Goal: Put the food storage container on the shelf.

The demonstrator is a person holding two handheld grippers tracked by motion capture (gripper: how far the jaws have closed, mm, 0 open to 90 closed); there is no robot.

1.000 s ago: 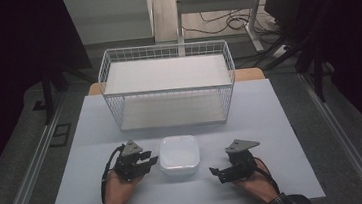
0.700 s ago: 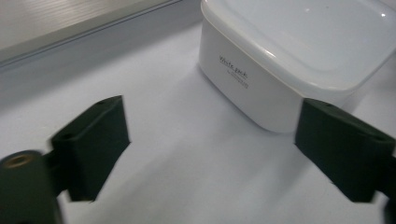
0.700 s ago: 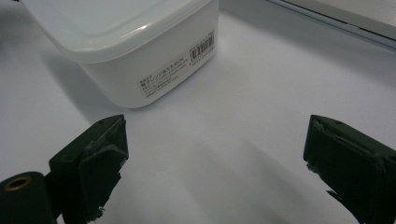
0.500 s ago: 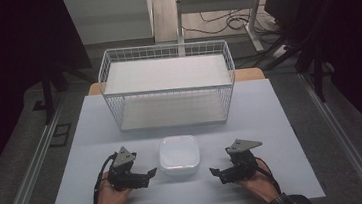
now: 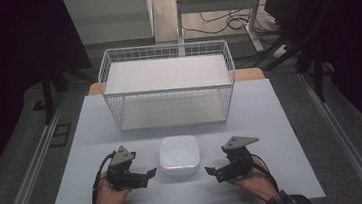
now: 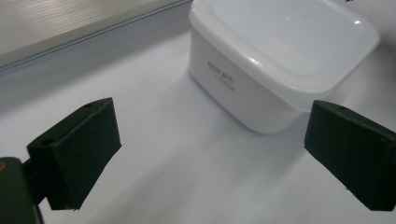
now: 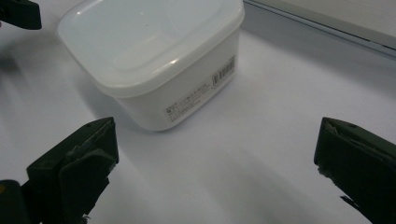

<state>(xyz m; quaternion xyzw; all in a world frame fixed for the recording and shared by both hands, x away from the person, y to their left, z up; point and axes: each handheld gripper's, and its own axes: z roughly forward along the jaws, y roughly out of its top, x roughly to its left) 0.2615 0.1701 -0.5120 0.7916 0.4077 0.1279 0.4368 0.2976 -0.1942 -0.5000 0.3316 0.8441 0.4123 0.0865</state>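
Note:
A white plastic container [image 5: 179, 155] with its lid on stands on the table's near half, between my two grippers. My left gripper [image 5: 151, 176] lies to its left, pointing at it, with a small gap to the box. In the left gripper view the container [image 6: 280, 51] sits ahead, beyond the left gripper [image 6: 210, 154], whose jaws have just been opening and hold nothing. My right gripper [image 5: 211, 173] rests to the container's right, also apart from it. In the right gripper view the labelled container [image 7: 154, 51] is ahead of the right gripper [image 7: 215, 168], whose jaws have just been opening too, with nothing between them.
A white wire basket [image 5: 163, 47] with a two-level shelf stands at the back middle of the pale table [image 5: 271, 123]. Bare tabletop lies on either side of the container. Metal rails run along the floor left and right of the table.
My left gripper has drawn back a little to the left, away from the container's side, and its jaws have spread. The right gripper has stayed in place with its jaws a touch wider.

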